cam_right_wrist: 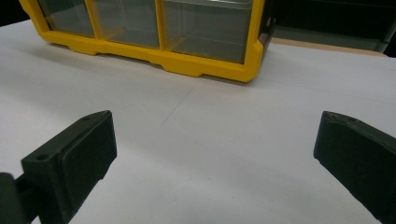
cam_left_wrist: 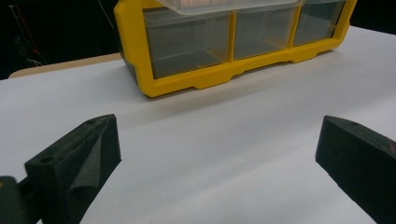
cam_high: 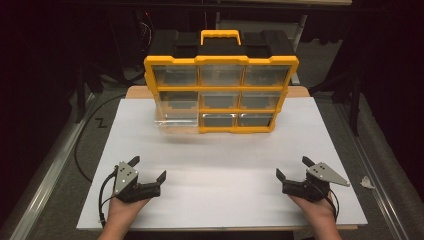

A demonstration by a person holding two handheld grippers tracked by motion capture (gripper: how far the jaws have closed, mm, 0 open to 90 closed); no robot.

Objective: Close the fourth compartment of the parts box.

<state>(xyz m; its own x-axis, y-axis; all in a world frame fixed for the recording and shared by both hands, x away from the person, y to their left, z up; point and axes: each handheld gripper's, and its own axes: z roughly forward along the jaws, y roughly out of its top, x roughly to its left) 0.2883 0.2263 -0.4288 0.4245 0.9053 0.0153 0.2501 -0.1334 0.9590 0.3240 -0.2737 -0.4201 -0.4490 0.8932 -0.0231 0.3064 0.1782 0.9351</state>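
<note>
The left hand-held gripper [cam_high: 149, 170] rests near the front left of the white worktop [cam_high: 220, 165], jaws spread wide with nothing between them. Well beyond it, at the far middle of the worktop, stands one yellow organizer [cam_high: 220, 95] with nine clear drawers in three rows of three; the lower-left drawer [cam_high: 172, 122] is pulled partly out. The right hand-held gripper [cam_high: 291, 169] rests near the front right, jaws equally wide apart and empty.

Open white worktop [cam_high: 220, 175] is seen between both grippers and the yellow drawer organizer [cam_high: 220, 95] at the far side. One clear drawer [cam_high: 172, 122] is pulled out at its lower left, narrowing passage there.
</note>
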